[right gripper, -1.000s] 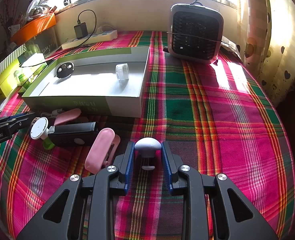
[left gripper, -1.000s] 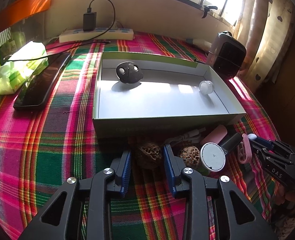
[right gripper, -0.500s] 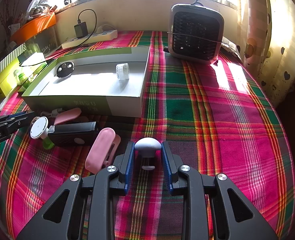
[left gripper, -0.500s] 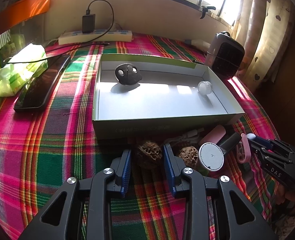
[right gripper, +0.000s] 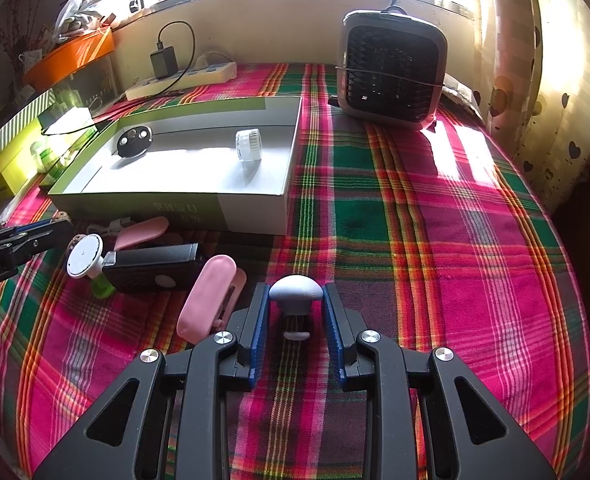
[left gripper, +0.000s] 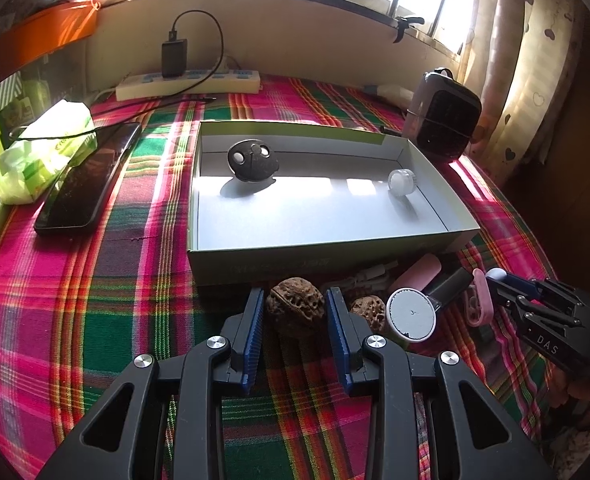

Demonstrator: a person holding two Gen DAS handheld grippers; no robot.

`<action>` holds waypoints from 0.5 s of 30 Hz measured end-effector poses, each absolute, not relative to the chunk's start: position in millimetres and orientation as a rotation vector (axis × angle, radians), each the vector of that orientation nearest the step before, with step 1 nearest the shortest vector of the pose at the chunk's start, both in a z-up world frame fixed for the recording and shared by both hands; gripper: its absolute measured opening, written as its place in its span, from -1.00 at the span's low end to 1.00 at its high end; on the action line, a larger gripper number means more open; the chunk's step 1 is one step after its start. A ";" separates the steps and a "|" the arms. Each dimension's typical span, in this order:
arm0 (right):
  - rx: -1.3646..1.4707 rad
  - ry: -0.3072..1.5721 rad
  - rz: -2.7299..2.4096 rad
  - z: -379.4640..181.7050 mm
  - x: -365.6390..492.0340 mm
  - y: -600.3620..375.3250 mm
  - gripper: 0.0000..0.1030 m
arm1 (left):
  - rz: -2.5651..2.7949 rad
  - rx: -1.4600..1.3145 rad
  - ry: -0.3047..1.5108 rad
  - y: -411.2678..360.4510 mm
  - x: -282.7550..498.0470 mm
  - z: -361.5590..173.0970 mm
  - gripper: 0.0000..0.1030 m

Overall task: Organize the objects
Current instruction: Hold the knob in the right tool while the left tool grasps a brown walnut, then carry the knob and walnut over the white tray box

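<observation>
Two claws, both clamped: the left claw [left gripper: 295,312] pinches a wrinkled, pitted brown walnut [left gripper: 295,310] between its ribbed blue pads, and the right claw [right gripper: 295,312] squeezes a smooth grey mushroom-shaped knob [right gripper: 295,292] by its domed cap. Just right of the left claw sit a second, smaller walnut [left gripper: 369,312] and a flat white disc [left gripper: 411,314]. Straight ahead of it lies a shallow cardboard box [left gripper: 315,260] on the plaid-clothed table [left gripper: 95,300], holding a rounded black gadget [left gripper: 251,160] at far left and a small ribbed white cylinder [left gripper: 402,180] at far right. Left of the right claw rests a soft pink clip [right gripper: 207,300].
</observation>
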State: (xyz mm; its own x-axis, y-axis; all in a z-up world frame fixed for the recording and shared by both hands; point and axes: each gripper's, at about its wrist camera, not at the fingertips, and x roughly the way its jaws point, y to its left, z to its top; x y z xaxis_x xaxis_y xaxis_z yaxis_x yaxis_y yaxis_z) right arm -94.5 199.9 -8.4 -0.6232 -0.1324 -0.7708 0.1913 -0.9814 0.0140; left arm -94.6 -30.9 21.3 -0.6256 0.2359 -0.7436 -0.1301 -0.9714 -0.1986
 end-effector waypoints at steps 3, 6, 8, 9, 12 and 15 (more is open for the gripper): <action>1.251 0.109 -2.681 -5.0 -94.1 198.8 -0.47 | 2.653 -1.235 -0.192 -31.8 -93.4 24.3 -0.44; 1.236 0.109 -2.684 -0.7 -93.3 198.2 -0.47 | 2.654 -1.219 -0.194 -31.7 -92.1 28.0 -0.44; 1.226 0.108 -2.687 2.4 -93.1 197.6 -0.47 | 2.654 -1.210 -0.195 -31.4 -91.5 31.2 -0.44; 1.221 0.108 -2.689 4.0 -92.9 197.2 -0.47 | 2.651 -1.204 -0.198 -31.3 -91.3 32.7 -0.44; 1.205 0.112 -2.691 9.1 -92.6 195.4 -0.47 | 2.651 -1.185 -0.203 -31.4 -90.9 37.9 -0.44; 1.189 0.119 -2.691 14.9 -94.0 192.6 -0.47 | 2.659 -1.169 -0.202 -32.1 -91.9 42.5 -0.44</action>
